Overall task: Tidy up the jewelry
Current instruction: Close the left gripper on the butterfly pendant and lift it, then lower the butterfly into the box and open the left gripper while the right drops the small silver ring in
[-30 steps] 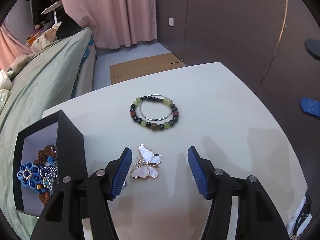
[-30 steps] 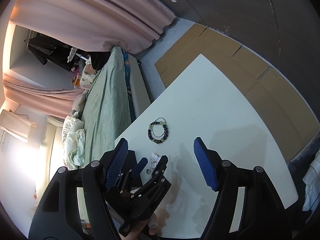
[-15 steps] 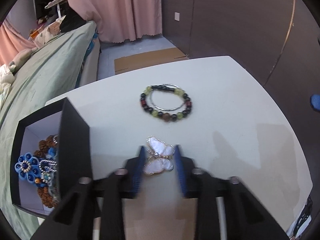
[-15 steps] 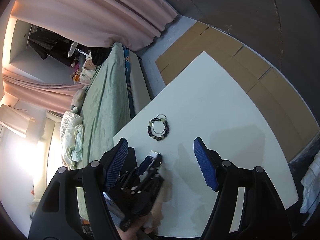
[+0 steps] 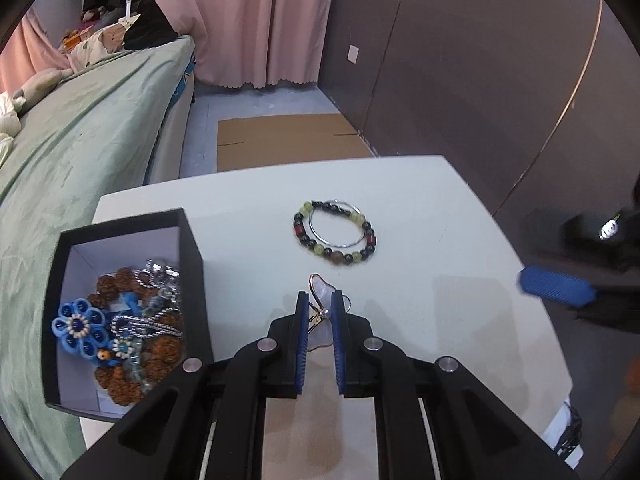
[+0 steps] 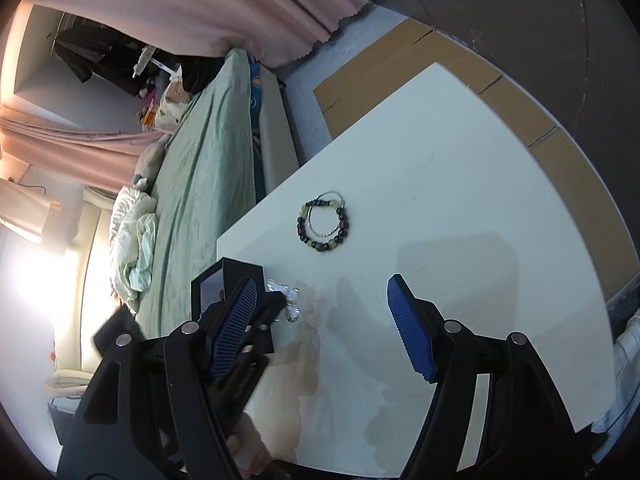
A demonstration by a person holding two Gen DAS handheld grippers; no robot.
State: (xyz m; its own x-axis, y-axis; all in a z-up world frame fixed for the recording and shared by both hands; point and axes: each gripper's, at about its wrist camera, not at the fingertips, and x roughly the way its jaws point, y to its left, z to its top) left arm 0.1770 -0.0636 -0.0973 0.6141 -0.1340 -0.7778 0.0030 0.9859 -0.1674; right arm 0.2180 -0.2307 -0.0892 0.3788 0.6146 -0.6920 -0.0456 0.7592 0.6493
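Observation:
My left gripper is shut on a pearly butterfly brooch and holds it tilted just above the white table. A black jewelry box, open and holding several pieces, sits to its left. A beaded bracelet with a silver ring lies on the table beyond. My right gripper is open and empty, high above the table. In the right wrist view the brooch, the box, the bracelet and the left gripper all show.
A bed with a green cover runs along the table's left side. Flattened cardboard lies on the floor past the far edge. A dark wall stands at the right. The right gripper's blue pad shows at right.
My left gripper closed on the butterfly brooch and lifted it off the table, tilting it on edge. The right gripper stayed open, shifting slightly.

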